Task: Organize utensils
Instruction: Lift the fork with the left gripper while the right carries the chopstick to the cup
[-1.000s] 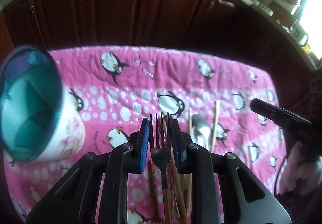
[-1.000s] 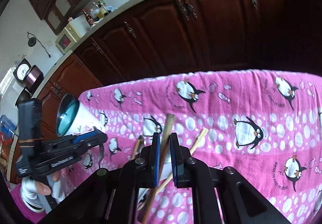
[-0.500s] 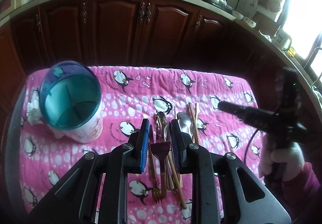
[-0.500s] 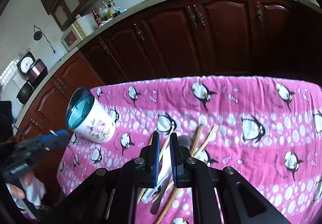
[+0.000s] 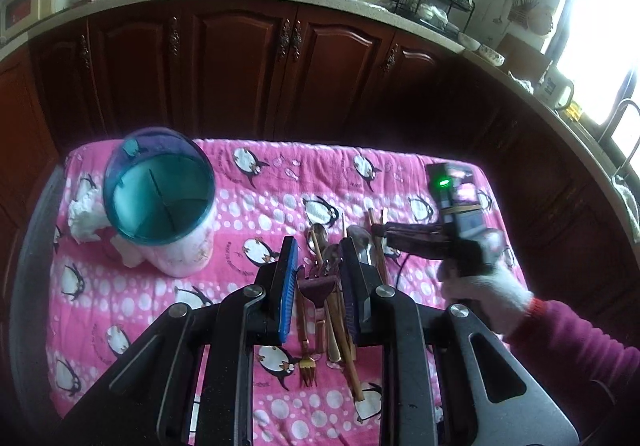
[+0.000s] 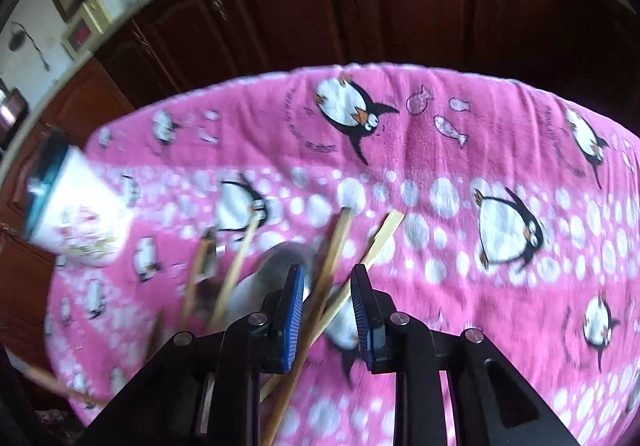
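Two grippers over a pile of utensils on a pink penguin cloth [image 5: 256, 205].

The left gripper [image 5: 318, 270] holds a fork [image 5: 316, 288] clamped between its fingers, above spoons and chopsticks [image 5: 340, 330] lying on the tabletop. The right gripper [image 6: 326, 296] has its fingers apart, straddling a pair of chopsticks [image 6: 336, 242]. A teal-rimmed utensil holder [image 5: 158, 197] stands to the left.

No legible text anywhere; only blurred, unreadable lettering beside the penguins on the pink cloth [image 6: 420, 133].
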Action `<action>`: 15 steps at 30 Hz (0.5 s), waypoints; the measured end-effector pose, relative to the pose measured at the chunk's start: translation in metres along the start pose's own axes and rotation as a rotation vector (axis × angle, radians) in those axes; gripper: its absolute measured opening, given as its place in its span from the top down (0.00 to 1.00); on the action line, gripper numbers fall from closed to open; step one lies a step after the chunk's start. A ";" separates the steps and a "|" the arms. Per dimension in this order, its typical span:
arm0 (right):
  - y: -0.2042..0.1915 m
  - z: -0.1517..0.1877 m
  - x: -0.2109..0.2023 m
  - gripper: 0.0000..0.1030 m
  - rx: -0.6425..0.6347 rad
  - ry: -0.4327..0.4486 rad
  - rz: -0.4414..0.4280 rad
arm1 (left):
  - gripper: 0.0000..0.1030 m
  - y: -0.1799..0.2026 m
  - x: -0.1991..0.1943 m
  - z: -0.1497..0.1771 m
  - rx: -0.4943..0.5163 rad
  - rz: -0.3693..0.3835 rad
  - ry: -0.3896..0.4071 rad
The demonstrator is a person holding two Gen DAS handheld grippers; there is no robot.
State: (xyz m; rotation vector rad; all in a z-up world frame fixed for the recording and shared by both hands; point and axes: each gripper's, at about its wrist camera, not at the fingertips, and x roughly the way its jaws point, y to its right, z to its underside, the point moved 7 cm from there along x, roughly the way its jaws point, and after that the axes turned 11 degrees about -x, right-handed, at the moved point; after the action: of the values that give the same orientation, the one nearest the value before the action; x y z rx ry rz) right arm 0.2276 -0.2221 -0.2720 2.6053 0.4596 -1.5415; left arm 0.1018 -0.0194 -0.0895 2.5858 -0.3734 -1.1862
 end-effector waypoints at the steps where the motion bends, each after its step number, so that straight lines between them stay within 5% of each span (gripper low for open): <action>1: -0.001 -0.001 0.003 0.87 -0.005 -0.001 0.002 | 0.81 -0.001 -0.003 -0.002 0.003 -0.003 0.005; 5: -0.003 -0.009 -0.007 0.92 0.009 0.026 -0.066 | 0.81 -0.006 -0.013 -0.012 -0.012 0.005 0.011; 15: -0.033 -0.062 -0.132 0.93 -0.025 0.279 -0.220 | 0.81 -0.016 -0.058 -0.061 -0.052 0.061 0.069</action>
State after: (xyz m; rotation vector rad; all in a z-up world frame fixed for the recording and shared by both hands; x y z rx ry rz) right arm 0.2109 -0.2059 -0.1247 2.8424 0.8060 -1.2130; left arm 0.1138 0.0240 -0.0160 2.5439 -0.3980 -1.0693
